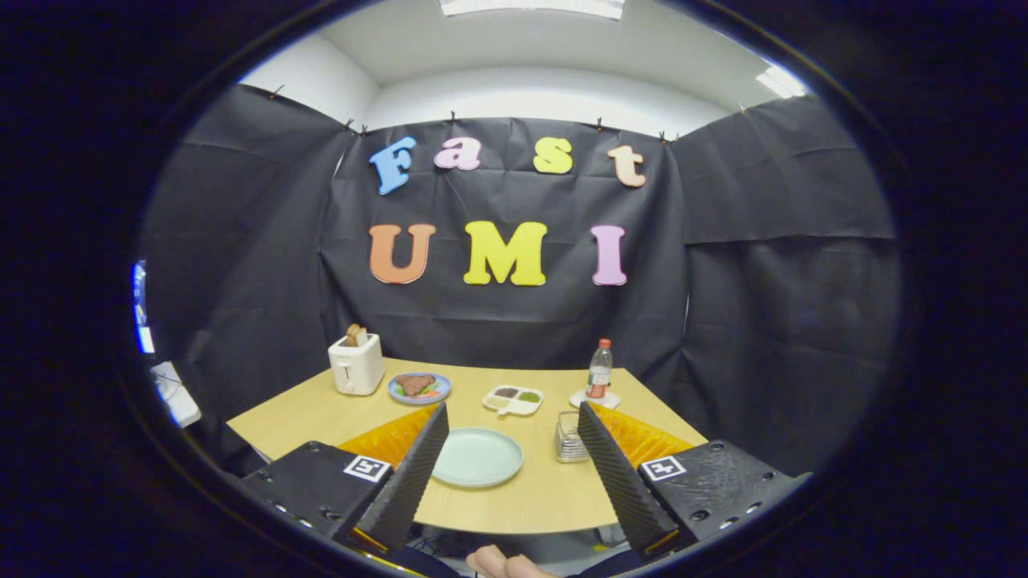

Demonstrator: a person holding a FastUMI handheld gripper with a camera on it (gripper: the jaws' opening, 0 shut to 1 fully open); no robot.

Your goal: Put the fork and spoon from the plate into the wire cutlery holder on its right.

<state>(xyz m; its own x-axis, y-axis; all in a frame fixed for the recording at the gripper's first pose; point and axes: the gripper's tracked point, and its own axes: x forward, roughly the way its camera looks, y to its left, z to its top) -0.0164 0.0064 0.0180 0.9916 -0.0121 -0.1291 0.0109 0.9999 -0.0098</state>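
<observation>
- The gripper [511, 449] is held well above the near edge of a light wooden table [321, 417], its two fingers [414, 474] spread wide apart with nothing between them but open air.
- Between the fingers, and a little ahead of their tips, a pale green plate [477, 457] lies flat on the table; its left rim is hidden behind the left finger. The visible face of the plate looks bare; I cannot make out a fork or spoon on it.
- The wire cutlery holder [569, 437] stands just right of the plate, right beside the inner face of the right finger, which covers its right side. What it holds is too small to tell.
- Beyond the fingertips, past the plate, a white divided dish [513, 399] carries dark and green fillings in separate compartments.
- Further left of that dish sits a blue plate [419, 388] with a brown piece of food and some greens.
- Left of the blue plate, a white toaster [356, 364] stands upright with toast poking out of its slot.
- Beyond the right finger, a clear bottle with a red cap [599, 369] stands upright on a small white coaster [595, 399].
- Below the fingers, in front of the table edge, part of a person's hand [502, 563] shows.
</observation>
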